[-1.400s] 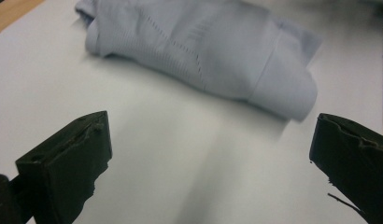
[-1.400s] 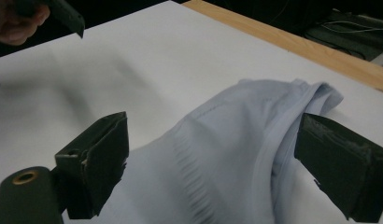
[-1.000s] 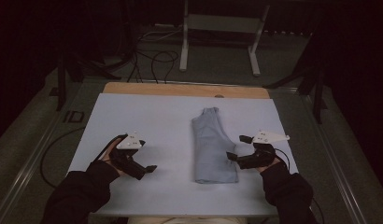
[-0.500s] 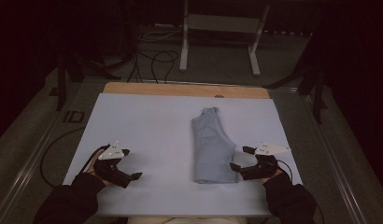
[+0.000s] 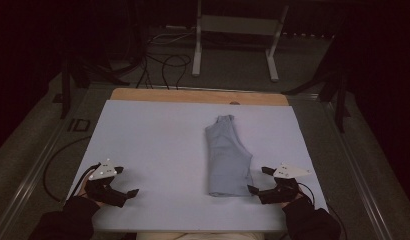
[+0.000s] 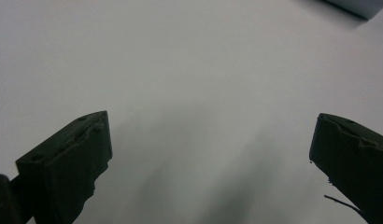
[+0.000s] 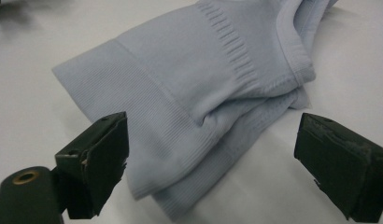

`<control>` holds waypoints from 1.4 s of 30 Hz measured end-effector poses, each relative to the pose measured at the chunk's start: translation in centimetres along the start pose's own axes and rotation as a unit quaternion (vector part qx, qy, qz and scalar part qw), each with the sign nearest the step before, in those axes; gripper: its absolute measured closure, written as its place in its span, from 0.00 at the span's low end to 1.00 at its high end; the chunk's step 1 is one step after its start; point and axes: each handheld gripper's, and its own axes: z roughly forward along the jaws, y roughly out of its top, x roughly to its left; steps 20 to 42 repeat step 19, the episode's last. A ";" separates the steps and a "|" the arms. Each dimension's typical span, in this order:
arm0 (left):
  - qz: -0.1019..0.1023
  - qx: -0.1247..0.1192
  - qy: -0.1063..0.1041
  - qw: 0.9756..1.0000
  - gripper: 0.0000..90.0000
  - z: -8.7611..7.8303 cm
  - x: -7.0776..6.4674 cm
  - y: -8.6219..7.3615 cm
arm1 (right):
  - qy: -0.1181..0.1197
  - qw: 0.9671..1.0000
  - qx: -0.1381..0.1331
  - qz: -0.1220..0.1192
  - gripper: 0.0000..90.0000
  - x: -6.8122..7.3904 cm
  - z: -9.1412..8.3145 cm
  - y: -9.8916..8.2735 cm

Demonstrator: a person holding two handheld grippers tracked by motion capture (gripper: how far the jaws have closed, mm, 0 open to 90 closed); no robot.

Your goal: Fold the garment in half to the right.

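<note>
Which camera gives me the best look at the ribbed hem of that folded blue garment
The right gripper view: the folded blue garment lies close between the open right claw, its ribbing sharp. The high view shows the whole garment, small, without knit detail. The left gripper view catches just a corner.

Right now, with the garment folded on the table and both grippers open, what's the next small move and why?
Probably ease the right gripper forward and close on the near ribbed hem of the folded garment. Its jaws stand wide open with that layered edge lying between them, not yet touched. The left gripper sits open over bare table, well away from the cloth.
</note>
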 end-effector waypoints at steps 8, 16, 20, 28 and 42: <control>-0.026 -0.014 0.030 0.999 0.00 -0.6 0.8 -0.7 | -0.001 1.000 0.010 0.013 0.11 0.1 0.0 -0.8; -0.025 -0.024 0.034 0.999 0.00 -0.9 0.8 -0.9 | -0.007 1.000 0.008 0.023 0.12 -0.3 0.2 -1.1; -0.024 -0.020 0.034 0.999 0.00 -0.8 0.8 -1.0 | -0.006 1.000 0.011 0.023 0.12 -0.3 0.3 -1.1; -0.024 -0.020 0.034 0.999 0.00 -0.8 0.8 -1.0 | -0.006 1.000 0.011 0.023 0.12 -0.3 0.3 -1.1; -0.024 -0.020 0.034 0.999 0.00 -0.8 0.8 -1.0 | -0.006 1.000 0.011 0.023 0.12 -0.3 0.3 -1.1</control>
